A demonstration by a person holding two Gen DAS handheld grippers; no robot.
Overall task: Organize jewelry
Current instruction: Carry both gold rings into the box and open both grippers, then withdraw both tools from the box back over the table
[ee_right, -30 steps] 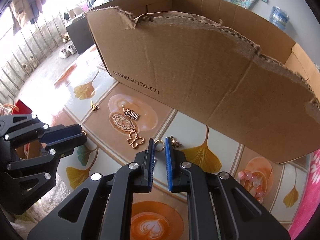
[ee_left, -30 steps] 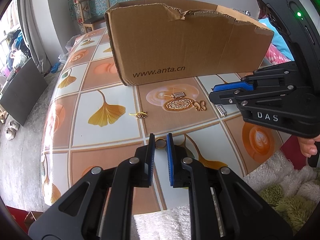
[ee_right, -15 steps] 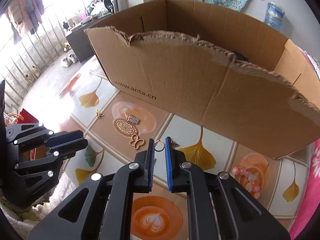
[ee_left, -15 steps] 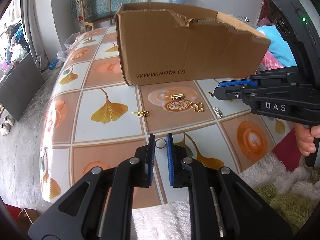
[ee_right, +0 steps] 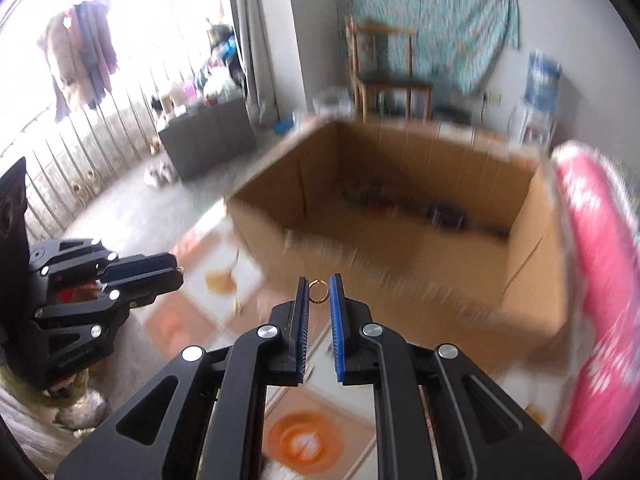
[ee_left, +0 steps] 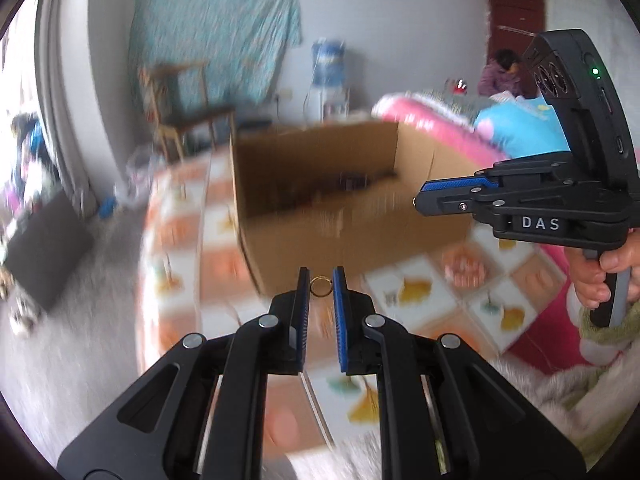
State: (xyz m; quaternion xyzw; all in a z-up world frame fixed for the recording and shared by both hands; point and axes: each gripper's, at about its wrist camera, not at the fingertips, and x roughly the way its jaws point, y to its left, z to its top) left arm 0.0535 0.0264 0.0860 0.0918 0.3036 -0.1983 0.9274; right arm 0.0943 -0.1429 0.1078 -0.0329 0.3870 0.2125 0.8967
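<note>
Jaws narrow on both: left gripper [ee_left: 321,286] and right gripper [ee_right: 319,291] each pinch a gold ring [ee_left: 321,286] at the fingertips, poised before the open cardboard box [ee_right: 404,216], presumably for dropping in.

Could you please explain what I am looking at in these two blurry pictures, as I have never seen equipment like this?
These are two hand-held black two-finger grippers, each carrying a wide-angle camera looking along its fingers. One picture comes from the left gripper, the other from the right gripper; each also shows its partner at the side. Each is shut on a small gold ring. Ahead stands an open brown cardboard box on a table with an orange-and-white leaf-patterned cloth. The box's contents are too blurred to identify.
</note>
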